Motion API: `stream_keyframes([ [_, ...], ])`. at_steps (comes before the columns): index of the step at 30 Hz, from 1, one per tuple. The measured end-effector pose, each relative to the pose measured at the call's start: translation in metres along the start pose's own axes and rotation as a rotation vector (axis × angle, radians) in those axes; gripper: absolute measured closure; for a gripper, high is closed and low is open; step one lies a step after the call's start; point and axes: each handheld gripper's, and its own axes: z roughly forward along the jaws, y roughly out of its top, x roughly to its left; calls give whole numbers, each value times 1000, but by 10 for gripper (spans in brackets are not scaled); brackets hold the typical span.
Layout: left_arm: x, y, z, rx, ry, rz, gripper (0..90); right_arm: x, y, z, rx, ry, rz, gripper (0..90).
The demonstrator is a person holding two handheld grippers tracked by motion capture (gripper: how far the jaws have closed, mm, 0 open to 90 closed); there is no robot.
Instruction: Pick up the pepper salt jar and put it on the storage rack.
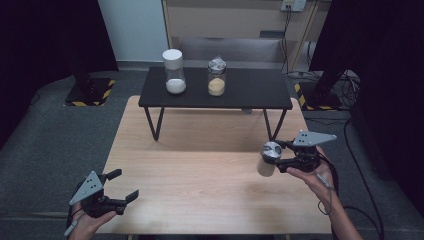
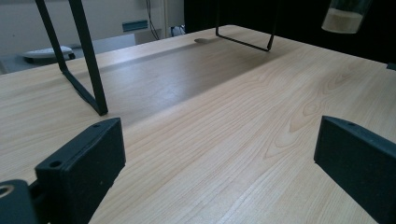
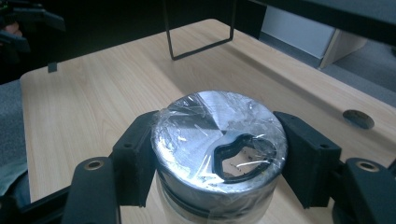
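right gripper (image 1: 278, 161): fingers clamped on silver-lidded jar (image 1: 268, 158), held clear above table (image 1: 200, 175) near right edge | left gripper (image 1: 121, 186): fingers wide apart, empty, near-left corner | progress: jar picked up, not yet set down

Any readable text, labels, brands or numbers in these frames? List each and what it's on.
No readable text anywhere.
Held jar: film-wrapped metal lid, no print.
White-lidded jar and silver-lidded jar on the black shelf: no labels.
Yellow-black hazard stripes on the stand base: pattern, no words.
Wall socket plate: too small to read.
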Motion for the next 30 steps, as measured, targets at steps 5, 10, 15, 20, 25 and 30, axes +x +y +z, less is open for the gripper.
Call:
stream_keyframes([
  [5,0,0,0,-1,0,-1,8,-2,17,5,-5,-8,5,353],
  [10,0,0,0,-2,-1,-2,9,-5,37,7,-4,-18,12,353],
  [15,0,-1,0,-3,-1,-3,8,-9,55,8,-3,-23,13,353],
  [20,1,-1,0,-3,-3,-4,8,-12,73,8,-3,-22,16,353],
  [25,1,-1,0,-4,-3,-7,9,-15,91,8,-4,-26,14,353],
  [30,1,-1,0,-3,-4,-7,9,-18,104,9,1,-26,21,353],
])
